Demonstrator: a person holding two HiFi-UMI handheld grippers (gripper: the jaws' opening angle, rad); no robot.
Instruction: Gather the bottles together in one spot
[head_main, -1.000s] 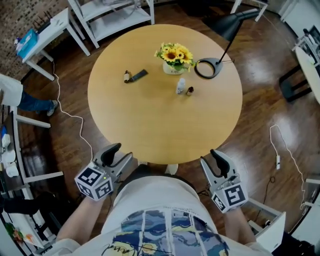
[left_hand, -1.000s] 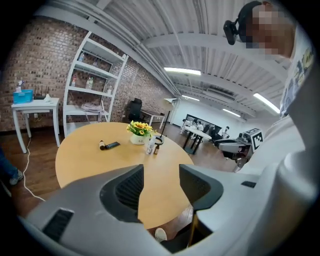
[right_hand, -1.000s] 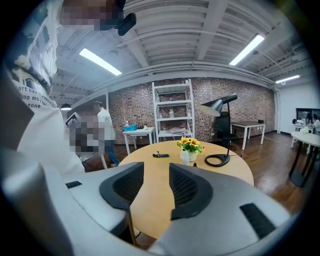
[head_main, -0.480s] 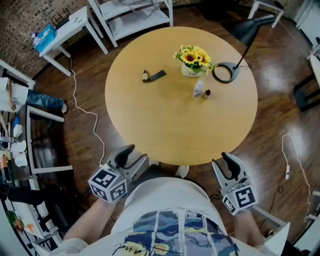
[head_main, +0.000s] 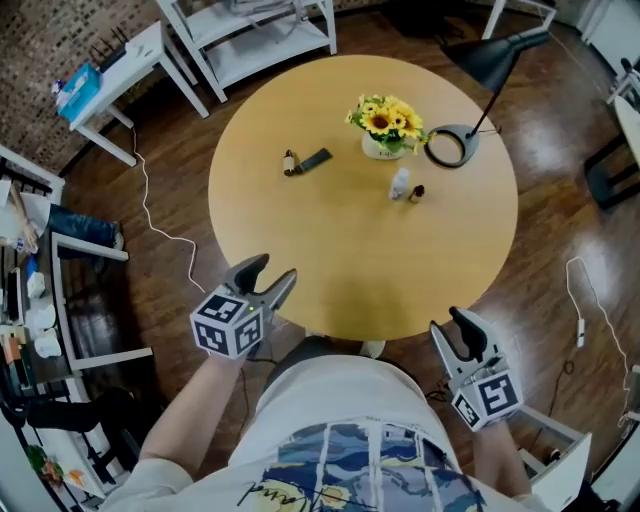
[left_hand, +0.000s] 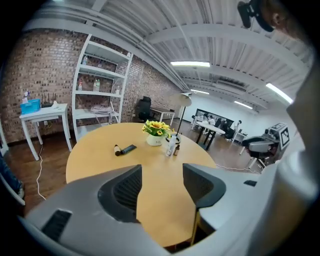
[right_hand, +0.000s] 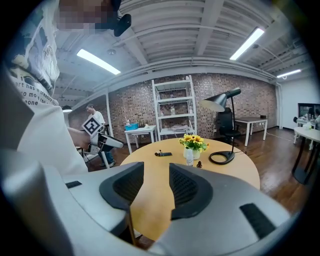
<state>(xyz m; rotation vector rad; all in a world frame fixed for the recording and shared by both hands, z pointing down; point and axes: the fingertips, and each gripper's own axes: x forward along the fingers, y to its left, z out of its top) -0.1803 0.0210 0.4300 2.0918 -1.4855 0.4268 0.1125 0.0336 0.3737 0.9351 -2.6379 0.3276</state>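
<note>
Two grippers wait at the near side of the round wooden table (head_main: 330, 260). The left gripper (head_main: 268, 276) reaches over the near-left rim, tilted downward; its jaws have just been opening and stand wide, nothing between them. The right gripper (head_main: 455, 326) hangs off the edge beside the person's waist, jaws moderately apart and empty. Far across stand a white bottle (head_main: 400, 183) and a small brown bottle (head_main: 417, 193) just beside it, near the sunflower vase (head_main: 385, 128). A third brown bottle (head_main: 289, 163) sits well apart to the left, beside a dark flat object (head_main: 317, 159).
</note>
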